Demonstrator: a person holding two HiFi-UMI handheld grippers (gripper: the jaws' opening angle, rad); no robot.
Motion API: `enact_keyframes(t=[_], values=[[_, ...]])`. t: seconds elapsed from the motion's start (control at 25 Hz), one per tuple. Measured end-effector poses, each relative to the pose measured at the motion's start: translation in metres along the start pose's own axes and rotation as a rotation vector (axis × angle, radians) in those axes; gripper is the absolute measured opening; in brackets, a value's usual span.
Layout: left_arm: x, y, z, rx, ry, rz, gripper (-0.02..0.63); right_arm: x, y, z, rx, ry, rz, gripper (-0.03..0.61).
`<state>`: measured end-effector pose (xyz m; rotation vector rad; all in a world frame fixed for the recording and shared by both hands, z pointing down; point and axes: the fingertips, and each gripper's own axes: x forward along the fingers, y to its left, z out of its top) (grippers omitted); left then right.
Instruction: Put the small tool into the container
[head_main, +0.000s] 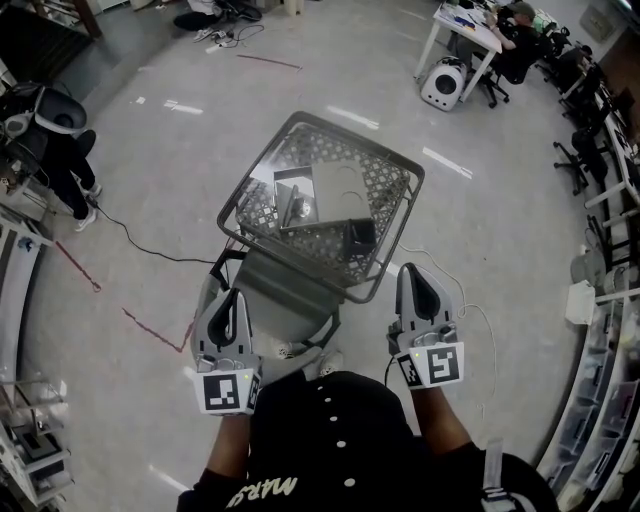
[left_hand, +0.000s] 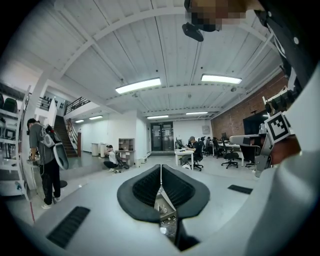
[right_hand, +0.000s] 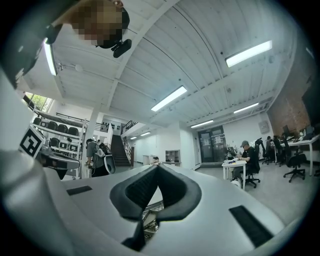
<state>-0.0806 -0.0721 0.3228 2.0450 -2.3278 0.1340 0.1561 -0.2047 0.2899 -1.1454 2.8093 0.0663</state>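
Left gripper (head_main: 234, 294) and right gripper (head_main: 409, 270) sit back by the body, jaws pressed together on nothing. A small dark item (head_main: 360, 234) lies in the wire basket (head_main: 388, 195) beside a pale box (head_main: 335, 185). If that's the tool, it could be awaiting pickup or already placed. Either way, keep the jaws clear of the mesh.

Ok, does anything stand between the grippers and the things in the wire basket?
Only the wire basket's near wall: the left gripper and right gripper, both shut, sit just short of it. Its top is open.
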Motion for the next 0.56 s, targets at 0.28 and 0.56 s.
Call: enact_keyframes(t=[0.28,0.56], values=[[0.0029,-0.0025,0.002,0.004,-0.01,-0.008,0.032,0.0016,0.0007,0.0047,-0.015,-0.006,0.001,0.011],[0.0044,0.0009,0.0034,0.012,-0.008,-0.011,0.032,0.0059,0.0043,0.0045,-0.014,0.002,0.001,0.011]])
